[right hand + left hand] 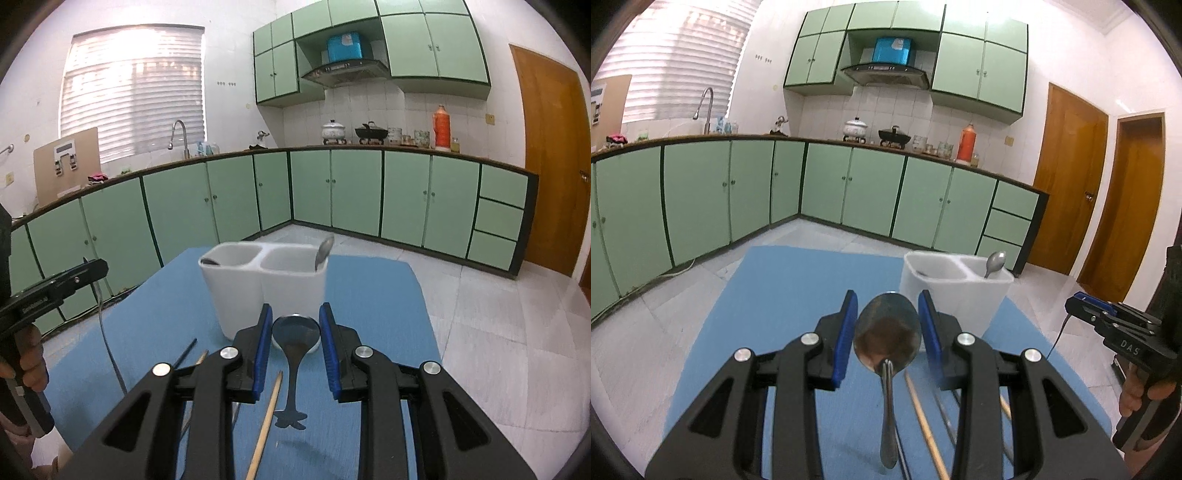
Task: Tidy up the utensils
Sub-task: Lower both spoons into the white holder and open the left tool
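Note:
My left gripper [887, 301] is shut on the bowl of a steel spoon [887, 334]; its handle hangs down over the blue mat [798, 295]. My right gripper [295, 309] is shut on the bowl of a smaller dark spoon [295, 332] whose handle ends in a flower shape. Just beyond both grippers stands a white two-compartment holder [956, 291] [266, 291]. A spoon [995, 262] [325, 247] leans in its right compartment and a dark utensil tip [210, 261] shows in its left. Each gripper appears at the edge of the other's view: the right gripper [1075, 300], the left gripper [96, 266].
Wooden chopsticks [925, 424] [266, 417] and thin dark sticks [186, 352] lie on the mat below the grippers. The mat covers a table whose far edge lies behind the holder. Green kitchen cabinets [827, 184] and a tiled floor are beyond. A hand [31, 362] grips the left tool.

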Tool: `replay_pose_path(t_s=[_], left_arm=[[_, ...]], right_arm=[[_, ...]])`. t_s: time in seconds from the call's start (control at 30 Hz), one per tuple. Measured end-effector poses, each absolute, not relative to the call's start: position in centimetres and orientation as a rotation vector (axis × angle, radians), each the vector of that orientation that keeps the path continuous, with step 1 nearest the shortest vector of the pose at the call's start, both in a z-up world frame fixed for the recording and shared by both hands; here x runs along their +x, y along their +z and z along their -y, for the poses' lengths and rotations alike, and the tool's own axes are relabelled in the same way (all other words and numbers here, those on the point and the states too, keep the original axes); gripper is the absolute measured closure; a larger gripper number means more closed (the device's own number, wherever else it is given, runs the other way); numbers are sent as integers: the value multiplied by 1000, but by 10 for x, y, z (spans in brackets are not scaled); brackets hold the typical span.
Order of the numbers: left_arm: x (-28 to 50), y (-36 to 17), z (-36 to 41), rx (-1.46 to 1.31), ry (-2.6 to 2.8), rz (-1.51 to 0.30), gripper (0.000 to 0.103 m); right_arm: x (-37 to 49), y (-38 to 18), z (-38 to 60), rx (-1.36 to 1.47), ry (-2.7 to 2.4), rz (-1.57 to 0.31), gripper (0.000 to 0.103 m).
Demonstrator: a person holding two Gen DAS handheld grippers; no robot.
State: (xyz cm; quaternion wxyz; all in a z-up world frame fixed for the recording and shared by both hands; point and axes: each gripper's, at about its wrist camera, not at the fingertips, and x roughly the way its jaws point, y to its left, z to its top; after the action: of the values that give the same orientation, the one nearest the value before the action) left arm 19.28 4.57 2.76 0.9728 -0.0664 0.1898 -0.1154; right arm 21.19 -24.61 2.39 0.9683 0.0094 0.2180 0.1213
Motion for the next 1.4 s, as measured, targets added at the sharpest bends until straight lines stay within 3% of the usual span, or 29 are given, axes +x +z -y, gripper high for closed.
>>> replay_pose_path(t_s=[0.7, 1.03, 1.4], left_arm=[[275, 141, 21, -139, -348, -137, 70], [343, 100, 41, -131, -320, -171, 70], [364, 49, 33, -124, -302, -296, 70]], right_arm=[[284, 120, 237, 11, 284, -271, 77], [343, 84, 234, 27, 256, -324, 77], [353, 39, 230, 41, 262, -397, 77]])
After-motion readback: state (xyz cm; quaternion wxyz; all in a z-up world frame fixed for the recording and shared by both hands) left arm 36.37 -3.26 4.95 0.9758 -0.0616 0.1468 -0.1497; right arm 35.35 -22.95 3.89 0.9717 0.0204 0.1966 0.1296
